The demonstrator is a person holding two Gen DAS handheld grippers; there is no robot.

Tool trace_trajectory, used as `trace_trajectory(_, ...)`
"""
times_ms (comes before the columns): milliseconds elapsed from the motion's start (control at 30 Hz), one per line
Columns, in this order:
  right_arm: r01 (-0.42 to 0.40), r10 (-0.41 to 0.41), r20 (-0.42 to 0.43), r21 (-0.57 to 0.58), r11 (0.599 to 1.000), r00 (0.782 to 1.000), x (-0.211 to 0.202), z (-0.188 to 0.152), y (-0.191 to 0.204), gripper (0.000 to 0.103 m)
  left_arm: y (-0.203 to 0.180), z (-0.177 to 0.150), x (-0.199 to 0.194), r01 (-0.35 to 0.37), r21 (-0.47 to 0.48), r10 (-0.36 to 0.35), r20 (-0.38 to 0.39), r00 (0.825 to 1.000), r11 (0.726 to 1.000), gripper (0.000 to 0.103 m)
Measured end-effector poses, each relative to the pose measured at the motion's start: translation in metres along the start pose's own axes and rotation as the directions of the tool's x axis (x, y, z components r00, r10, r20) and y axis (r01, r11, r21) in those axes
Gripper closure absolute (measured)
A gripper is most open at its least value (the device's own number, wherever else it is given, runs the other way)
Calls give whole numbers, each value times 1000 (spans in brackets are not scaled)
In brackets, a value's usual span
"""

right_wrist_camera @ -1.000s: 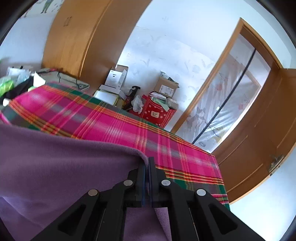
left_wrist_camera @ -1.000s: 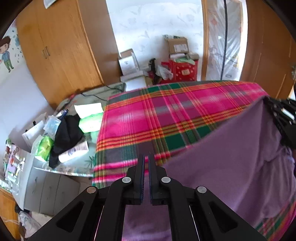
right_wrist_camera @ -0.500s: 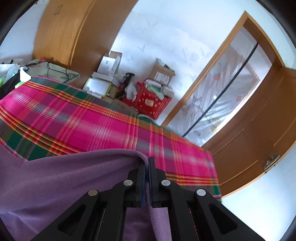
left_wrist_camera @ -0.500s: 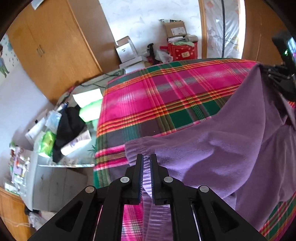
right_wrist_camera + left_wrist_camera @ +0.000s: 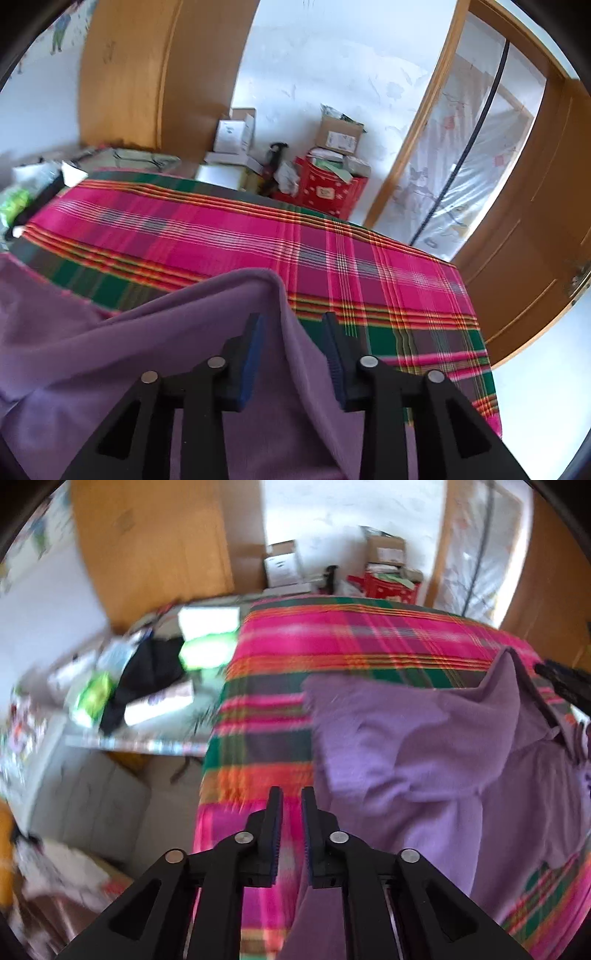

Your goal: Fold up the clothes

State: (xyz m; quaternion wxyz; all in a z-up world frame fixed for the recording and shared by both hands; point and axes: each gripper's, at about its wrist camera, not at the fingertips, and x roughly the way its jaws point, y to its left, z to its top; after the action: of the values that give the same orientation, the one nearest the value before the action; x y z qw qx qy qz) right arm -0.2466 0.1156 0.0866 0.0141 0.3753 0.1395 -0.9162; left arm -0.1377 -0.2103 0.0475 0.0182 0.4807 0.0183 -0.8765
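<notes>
1. We judge the fold to be at an early stage: the purple garment [image 5: 424, 746] lies loosely heaped on the near and right part of the bed, one fold of it thrown over the rest, with wrinkles and a raised corner not yet flattened.
2. Our left gripper [image 5: 291, 830] has its jaws opening; the gap shows only the blanket behind it, and the cloth lies just beside and under the right finger, not pinched.
3. Our right gripper [image 5: 291, 354] also has its jaws opening, standing well apart, with a ridge of the garment between them but the pads not pressing on it.
4. So we take it both corners are being let go. Smoothing and further folds are left.
5. The surface is a plaid blanket [image 5: 207, 236], pink, green and orange, spread flat and mostly bare beyond the garment.
6. Beyond the bed stand cardboard boxes [image 5: 340, 136] and a red box [image 5: 328, 192] against a white wall, beside a wooden wardrobe [image 5: 155, 550], with a door [image 5: 535, 206] at the right. A cluttered side table [image 5: 147, 686] sits left of the bed.
</notes>
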Motion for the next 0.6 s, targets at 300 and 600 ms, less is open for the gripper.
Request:
trace_trajectory(300,-185,189,36,-109,977,981,-86,-72,15,68,29,-68,-23,83,-161,-93,-60,994,983,74)
trace_trajectory(600,-259,262,-1,-172,951,965,-116,-153,38,68,27,-104,-31,155,-334,-174,-28,984,930,70)
